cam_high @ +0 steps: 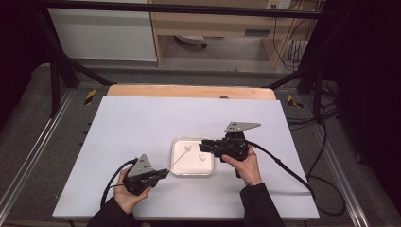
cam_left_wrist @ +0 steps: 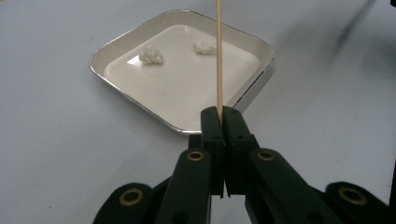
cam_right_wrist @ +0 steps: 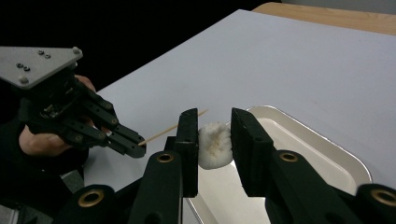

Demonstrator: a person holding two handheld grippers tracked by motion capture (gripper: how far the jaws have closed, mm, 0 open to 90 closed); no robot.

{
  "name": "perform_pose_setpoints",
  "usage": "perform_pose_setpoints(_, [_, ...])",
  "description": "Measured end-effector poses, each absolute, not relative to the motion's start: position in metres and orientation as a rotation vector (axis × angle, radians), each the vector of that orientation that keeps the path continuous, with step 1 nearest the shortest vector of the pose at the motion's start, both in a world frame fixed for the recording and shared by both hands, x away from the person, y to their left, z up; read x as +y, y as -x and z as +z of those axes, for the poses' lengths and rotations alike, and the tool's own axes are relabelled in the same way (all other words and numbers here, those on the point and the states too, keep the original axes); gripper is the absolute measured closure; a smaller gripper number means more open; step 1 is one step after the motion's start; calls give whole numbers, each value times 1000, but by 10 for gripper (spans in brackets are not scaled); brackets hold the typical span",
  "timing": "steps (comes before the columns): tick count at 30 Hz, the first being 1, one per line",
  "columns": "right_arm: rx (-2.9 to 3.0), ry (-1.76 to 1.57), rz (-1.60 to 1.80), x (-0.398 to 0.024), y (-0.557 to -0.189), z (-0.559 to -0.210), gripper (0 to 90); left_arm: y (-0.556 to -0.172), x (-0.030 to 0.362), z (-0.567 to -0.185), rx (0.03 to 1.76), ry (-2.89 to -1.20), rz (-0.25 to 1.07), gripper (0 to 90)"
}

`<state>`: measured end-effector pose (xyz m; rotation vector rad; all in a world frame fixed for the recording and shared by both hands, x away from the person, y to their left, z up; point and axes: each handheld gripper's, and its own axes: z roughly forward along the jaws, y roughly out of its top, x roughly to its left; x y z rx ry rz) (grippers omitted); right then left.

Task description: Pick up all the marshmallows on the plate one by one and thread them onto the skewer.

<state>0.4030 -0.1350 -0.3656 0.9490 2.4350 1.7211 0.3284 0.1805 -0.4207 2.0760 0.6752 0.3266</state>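
Thin pale wooden skewer (cam_left_wrist: pixel 218 56): straight, smooth, round stick, clamped at its near end by left gripper (cam_left_wrist: pixel 222 114), jaws fully together on it. Stick points out over shallow square white tray w/ rounded corners and shiny metal rim (cam_left_wrist: pixel 116 44). In high view skewer (cam_high: pixel 181 156) runs from left gripper (cam_high: pixel 163 173) up-right across the tray (cam_high: pixel 176 142), tip over its far-left part.

White lumpy soft piece, marshmallow-like (cam_right_wrist: pixel 214 144), is pinched between pads of right gripper (cam_right_wrist: pixel 214 147); jaws narrowly apart, holding it above tray's near-left corner (cam_right_wrist: pixel 322 135) in that view. Surface matte, slightly crumpled, squeezed flatter at sides.

Left gripper view: two more white lumps in tray, one left (cam_left_wrist: pixel 152 54), one further back just beside the stick (cam_left_wrist: pixel 204 46); texture rough, cottony. High view gives one lump (cam_high: pixel 202 158) near right gripper (cam_high: pixel 202 147); the rest too small to tell.

Right gripper view adds: left gripper (cam_right_wrist: pixel 135 148) w/ grey three-cornered plate, person's hand (cam_right_wrist: pixel 42 140) around it, skewer (cam_right_wrist: pixel 168 130) passing behind right gripper's near jaw.

Table (cam_high: pixel 132 127): flat matte pale-grey sheet, wooden edge at far side.
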Motion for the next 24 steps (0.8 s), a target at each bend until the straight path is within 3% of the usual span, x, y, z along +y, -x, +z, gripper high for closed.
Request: perform_pose_setpoints(24, [2447, -980, 1887, -123, -418, -369, 739, -325, 178, -420, 636, -2059, 339, 889])
